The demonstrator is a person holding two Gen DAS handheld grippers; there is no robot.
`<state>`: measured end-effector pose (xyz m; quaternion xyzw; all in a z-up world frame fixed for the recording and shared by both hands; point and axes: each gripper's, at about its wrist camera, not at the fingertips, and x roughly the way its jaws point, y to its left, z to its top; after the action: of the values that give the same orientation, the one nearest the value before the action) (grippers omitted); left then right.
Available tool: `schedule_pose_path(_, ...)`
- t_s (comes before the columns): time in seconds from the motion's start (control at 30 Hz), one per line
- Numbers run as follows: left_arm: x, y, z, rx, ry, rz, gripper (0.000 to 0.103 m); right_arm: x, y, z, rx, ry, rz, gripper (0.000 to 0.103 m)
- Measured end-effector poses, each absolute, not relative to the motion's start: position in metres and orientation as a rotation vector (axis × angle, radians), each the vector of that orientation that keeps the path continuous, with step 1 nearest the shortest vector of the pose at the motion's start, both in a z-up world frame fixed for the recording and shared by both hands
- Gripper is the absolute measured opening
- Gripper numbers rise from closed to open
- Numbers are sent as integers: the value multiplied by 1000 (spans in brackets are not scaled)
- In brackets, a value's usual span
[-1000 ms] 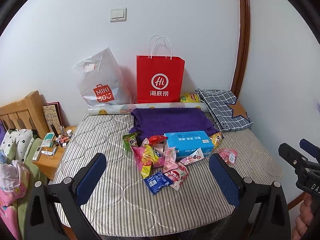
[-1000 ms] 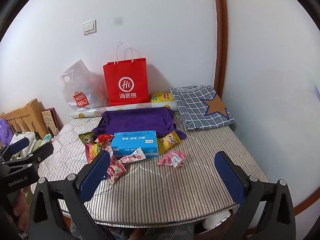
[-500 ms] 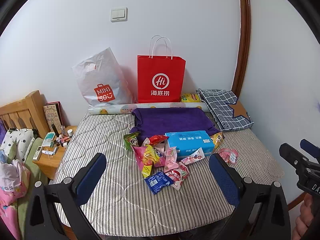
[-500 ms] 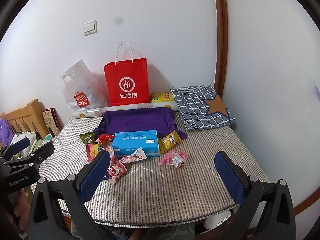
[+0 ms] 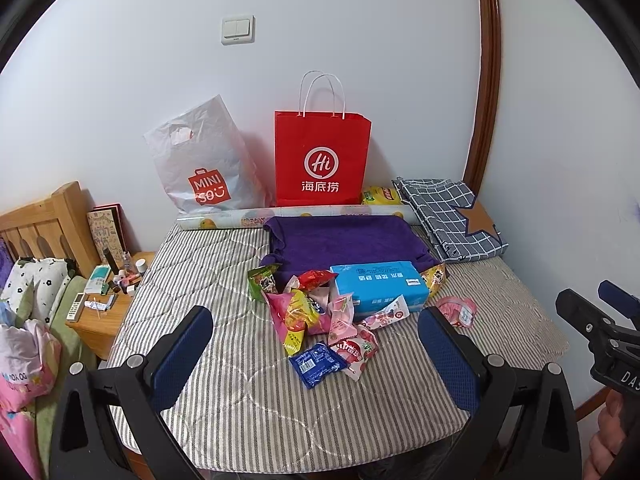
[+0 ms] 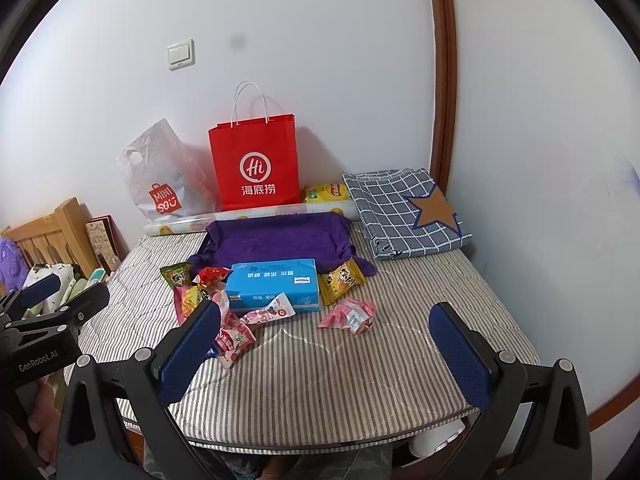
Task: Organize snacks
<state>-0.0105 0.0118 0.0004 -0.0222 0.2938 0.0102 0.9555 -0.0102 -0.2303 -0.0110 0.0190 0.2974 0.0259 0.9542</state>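
Observation:
A heap of small snack packets (image 5: 320,316) lies mid-table beside a blue tissue pack (image 5: 378,286), which also shows in the right wrist view as the blue tissue pack (image 6: 274,284). A lone pink packet (image 6: 352,316) rests to the right, and a yellow packet (image 6: 342,276) pokes out behind the pack. A blue packet (image 5: 318,364) lies nearest me. My left gripper (image 5: 316,344) hovers open above the table's near edge, short of the heap. My right gripper (image 6: 324,344) is open too, empty, in front of the pink packet.
The striped table (image 5: 240,400) backs onto a white wall. At the back stand a red paper bag (image 5: 322,160), a white plastic bag (image 5: 200,168), a roll (image 5: 296,214), a purple cloth (image 5: 344,242) and a checked fabric (image 6: 404,210). A cluttered nightstand (image 5: 104,300) sits left.
Both views have shifted only very slightly; the grippers stay open and the snacks have not moved.

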Motion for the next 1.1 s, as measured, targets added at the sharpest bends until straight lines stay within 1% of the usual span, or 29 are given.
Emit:
schedule_pose_path(0.77, -10, 13, 0, -46, 592, 23, 103, -9, -221, -9, 23, 607, 85, 103)
schedule_pose_path(1.1, 0, 10, -2, -32, 599, 32, 103, -3, -225, -18, 32, 619, 62, 103)
